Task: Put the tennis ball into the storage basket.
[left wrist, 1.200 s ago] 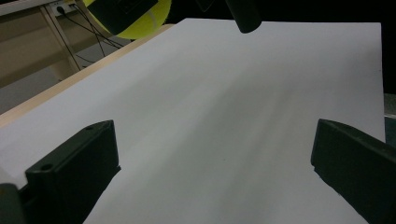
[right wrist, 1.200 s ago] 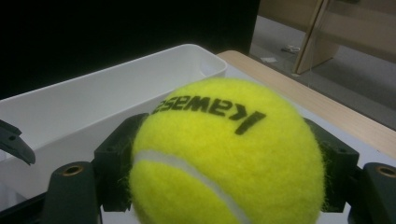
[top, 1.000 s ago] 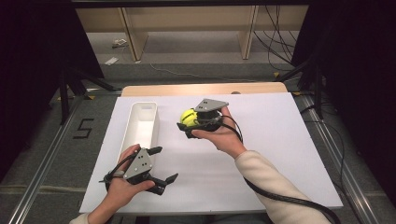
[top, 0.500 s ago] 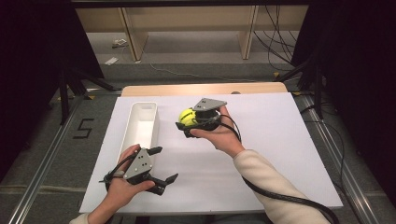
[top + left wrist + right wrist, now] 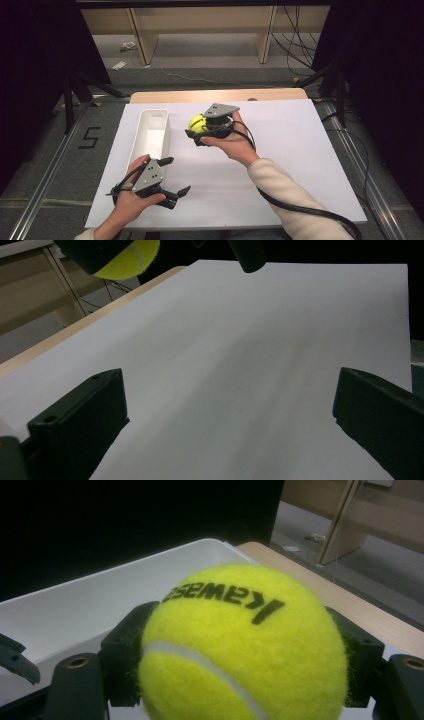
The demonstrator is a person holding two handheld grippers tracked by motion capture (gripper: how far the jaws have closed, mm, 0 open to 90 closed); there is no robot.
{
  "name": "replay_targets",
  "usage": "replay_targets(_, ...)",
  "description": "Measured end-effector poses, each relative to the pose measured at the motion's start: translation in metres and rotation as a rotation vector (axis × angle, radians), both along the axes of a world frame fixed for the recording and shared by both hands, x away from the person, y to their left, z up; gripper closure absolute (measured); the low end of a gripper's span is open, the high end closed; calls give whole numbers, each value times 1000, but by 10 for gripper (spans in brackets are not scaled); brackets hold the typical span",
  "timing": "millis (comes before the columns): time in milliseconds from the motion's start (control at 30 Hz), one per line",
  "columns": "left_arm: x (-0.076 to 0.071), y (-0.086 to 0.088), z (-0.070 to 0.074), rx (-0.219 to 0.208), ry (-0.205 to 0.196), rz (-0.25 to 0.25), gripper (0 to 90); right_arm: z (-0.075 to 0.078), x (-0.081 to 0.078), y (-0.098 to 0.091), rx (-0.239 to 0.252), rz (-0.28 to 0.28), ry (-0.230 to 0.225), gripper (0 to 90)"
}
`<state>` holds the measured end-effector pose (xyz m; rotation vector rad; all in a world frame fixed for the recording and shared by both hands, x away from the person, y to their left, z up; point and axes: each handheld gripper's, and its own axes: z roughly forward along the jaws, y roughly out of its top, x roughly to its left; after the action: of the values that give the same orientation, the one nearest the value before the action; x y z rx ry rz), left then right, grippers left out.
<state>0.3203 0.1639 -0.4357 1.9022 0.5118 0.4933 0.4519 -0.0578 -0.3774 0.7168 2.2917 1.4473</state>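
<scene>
Tennis ball [image 5: 240, 645] pinched in right gripper [image 5: 200, 131], held above the bench [image 5: 300, 150] just beside the white bin [image 5: 150, 135]. Left gripper [image 5: 172, 176] spread wide, holding nothing.

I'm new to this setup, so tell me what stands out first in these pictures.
The bright yellow tennis ball stands out most, clamped in the right hand-held gripper above the middle of the white table cover. Just to its left lies a long white bin. Near the front edge, the left hand-held gripper holds its jaws wide open, with nothing between them.
</scene>
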Motion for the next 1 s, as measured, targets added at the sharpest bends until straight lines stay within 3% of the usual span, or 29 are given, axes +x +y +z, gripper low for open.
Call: replay_targets(1000, 0, 0, 0, 5, -3, 0, 8, 1, 4, 16, -15, 17, 18, 263)
